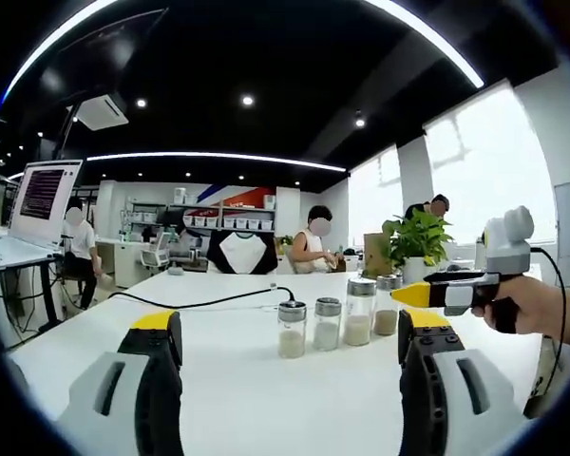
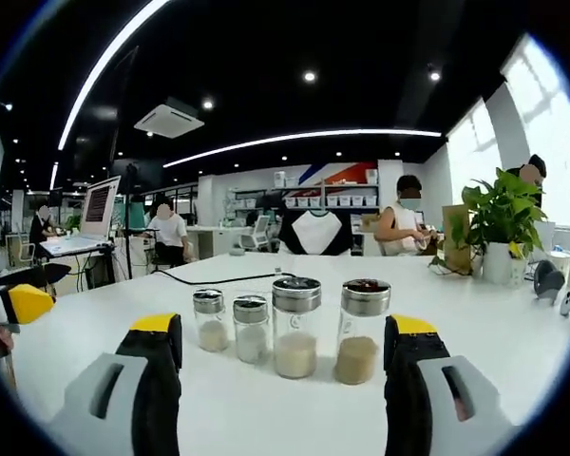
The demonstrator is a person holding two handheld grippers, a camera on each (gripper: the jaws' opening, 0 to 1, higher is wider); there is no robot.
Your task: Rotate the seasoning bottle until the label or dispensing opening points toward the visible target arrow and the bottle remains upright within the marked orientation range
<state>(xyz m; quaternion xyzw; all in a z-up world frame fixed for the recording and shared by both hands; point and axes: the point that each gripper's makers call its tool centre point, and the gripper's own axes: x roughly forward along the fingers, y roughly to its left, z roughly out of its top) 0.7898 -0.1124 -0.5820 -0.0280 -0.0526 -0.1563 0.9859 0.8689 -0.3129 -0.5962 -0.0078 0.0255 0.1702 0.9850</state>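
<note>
Four glass seasoning bottles with metal shaker lids stand upright in a row on the white table (image 1: 218,380). In the left gripper view they are two short bottles (image 1: 292,330) (image 1: 327,323) and two taller ones (image 1: 359,311) (image 1: 388,306). The right gripper view shows the same row closer: short bottles (image 2: 209,321) (image 2: 251,328), tall bottles (image 2: 295,328) (image 2: 362,331). My left gripper (image 1: 287,328) is open, short of the row and holding nothing. My right gripper (image 2: 283,332) is also open, with the two tall bottles ahead between its jaws, apart from them. The right gripper (image 1: 446,290) enters the left view, held by a hand (image 1: 537,306).
A black cable (image 1: 199,302) runs across the table behind the bottles. A potted plant (image 2: 499,223) and small devices (image 2: 551,280) stand at the far right. The left gripper's yellow tip (image 2: 24,302) shows at the left edge. People sit at desks beyond.
</note>
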